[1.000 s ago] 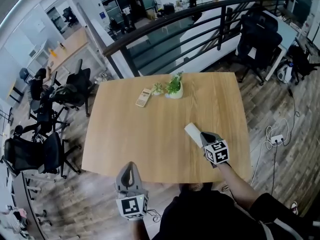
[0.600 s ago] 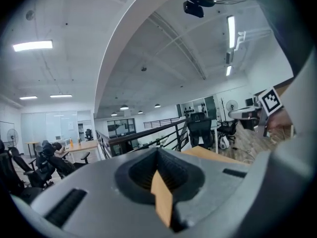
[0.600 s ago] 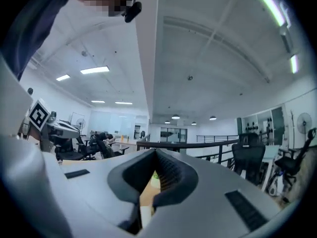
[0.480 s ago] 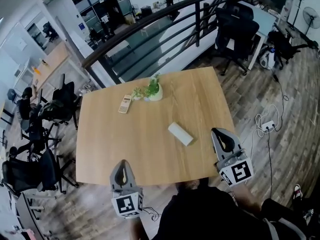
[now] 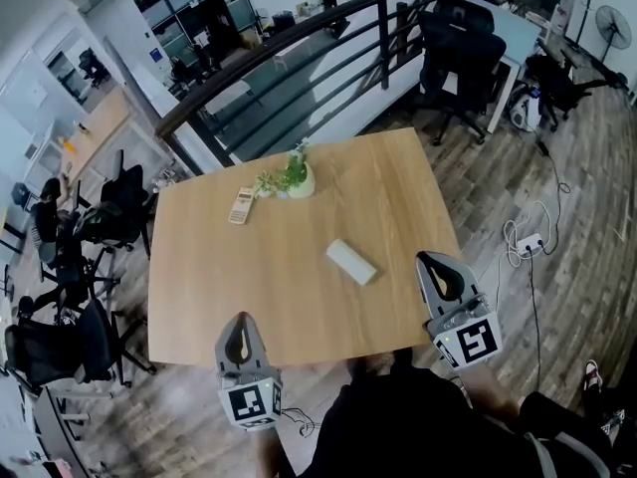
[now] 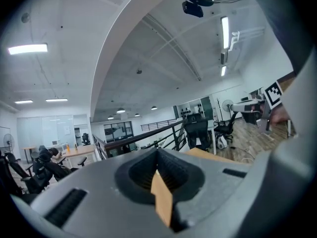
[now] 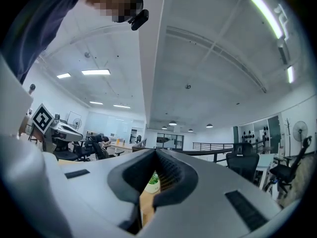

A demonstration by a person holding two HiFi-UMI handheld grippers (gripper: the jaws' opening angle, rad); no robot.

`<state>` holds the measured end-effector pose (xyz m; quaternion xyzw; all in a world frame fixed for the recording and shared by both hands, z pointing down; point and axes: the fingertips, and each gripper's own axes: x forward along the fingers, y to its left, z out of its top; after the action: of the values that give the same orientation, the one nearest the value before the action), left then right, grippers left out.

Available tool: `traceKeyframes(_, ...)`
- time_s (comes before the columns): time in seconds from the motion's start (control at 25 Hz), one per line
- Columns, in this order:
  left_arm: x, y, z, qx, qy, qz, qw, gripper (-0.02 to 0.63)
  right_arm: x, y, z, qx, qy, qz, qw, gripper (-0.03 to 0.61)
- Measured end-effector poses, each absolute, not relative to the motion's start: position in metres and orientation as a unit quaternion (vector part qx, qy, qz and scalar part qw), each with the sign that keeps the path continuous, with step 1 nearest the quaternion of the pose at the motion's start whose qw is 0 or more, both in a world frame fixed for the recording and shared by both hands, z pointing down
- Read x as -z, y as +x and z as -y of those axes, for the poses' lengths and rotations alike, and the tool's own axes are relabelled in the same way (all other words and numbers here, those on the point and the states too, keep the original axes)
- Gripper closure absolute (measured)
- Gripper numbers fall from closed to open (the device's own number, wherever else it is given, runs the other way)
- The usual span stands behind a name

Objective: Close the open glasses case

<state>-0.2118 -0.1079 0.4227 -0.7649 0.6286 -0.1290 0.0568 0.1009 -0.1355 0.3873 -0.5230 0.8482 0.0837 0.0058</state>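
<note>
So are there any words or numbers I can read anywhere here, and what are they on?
No text here can be read.
Small beige keypad device on the light wooden table: print too small to read.
Blue sign on the far wall: too small to read.
White oblong glasses case: no print showing.
Cubes on the left tool and right tool: black-and-white square patterns, no letters.
</note>
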Motion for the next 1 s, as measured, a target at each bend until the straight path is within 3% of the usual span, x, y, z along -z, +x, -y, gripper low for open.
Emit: traceKeyframes(1.0, -0.42, -0.21, 0.094, 0.133, -0.761, -0.632, 0.058, 0.614, -0.382, 0.091, 0.123, -0.104, -0.506, -0.856, -0.001, 0.565)
